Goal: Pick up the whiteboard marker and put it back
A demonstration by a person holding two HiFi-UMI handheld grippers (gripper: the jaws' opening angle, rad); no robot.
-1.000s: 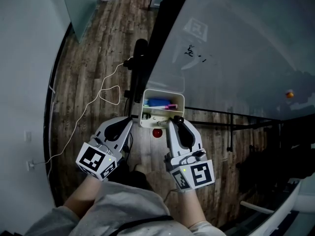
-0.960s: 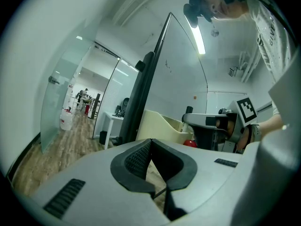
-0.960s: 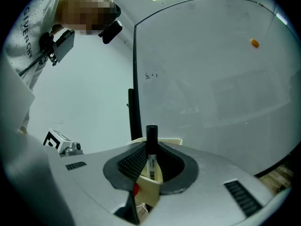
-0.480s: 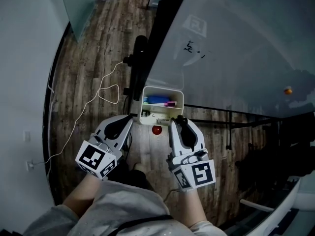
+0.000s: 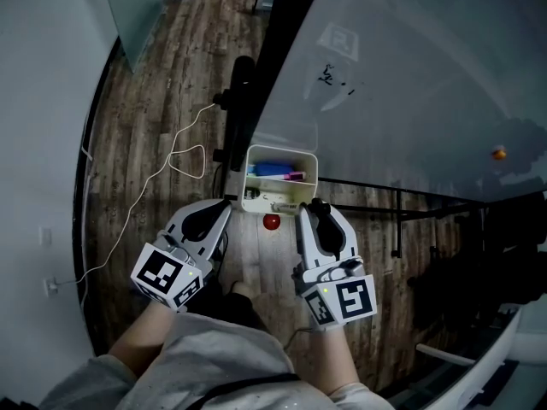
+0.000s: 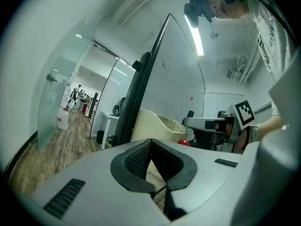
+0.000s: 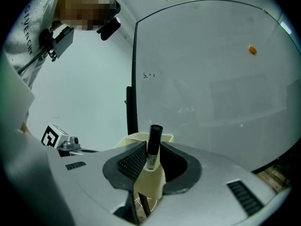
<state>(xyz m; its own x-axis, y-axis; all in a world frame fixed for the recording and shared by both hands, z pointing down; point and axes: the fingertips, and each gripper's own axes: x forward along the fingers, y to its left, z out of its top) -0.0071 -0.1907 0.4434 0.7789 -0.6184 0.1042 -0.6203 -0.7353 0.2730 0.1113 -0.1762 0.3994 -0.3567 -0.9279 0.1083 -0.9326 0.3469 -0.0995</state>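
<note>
The whiteboard marker (image 7: 152, 155), black-capped with a cream lower body, stands upright between the jaws of my right gripper (image 7: 153, 147). Those jaws have just been opening a little, but the marker is still wedged between them. In the head view the right gripper (image 5: 313, 205) sits at the near right corner of a white bin (image 5: 282, 154) fixed under the whiteboard (image 5: 410, 84). The bin holds a blue and a pink item. My left gripper (image 5: 227, 205) is at the bin's near left corner, its fingertips together and empty (image 6: 150, 141).
A red ball (image 5: 272, 222) shows just below the bin, between the grippers. The whiteboard's black post (image 5: 239, 118) rises left of the bin. A white cable (image 5: 184, 156) loops over the wooden floor to the left. A glass wall (image 5: 137, 15) stands at the far left.
The view has drifted slightly. Both grippers stay in front of the bin, and the marker remains in the right one.
</note>
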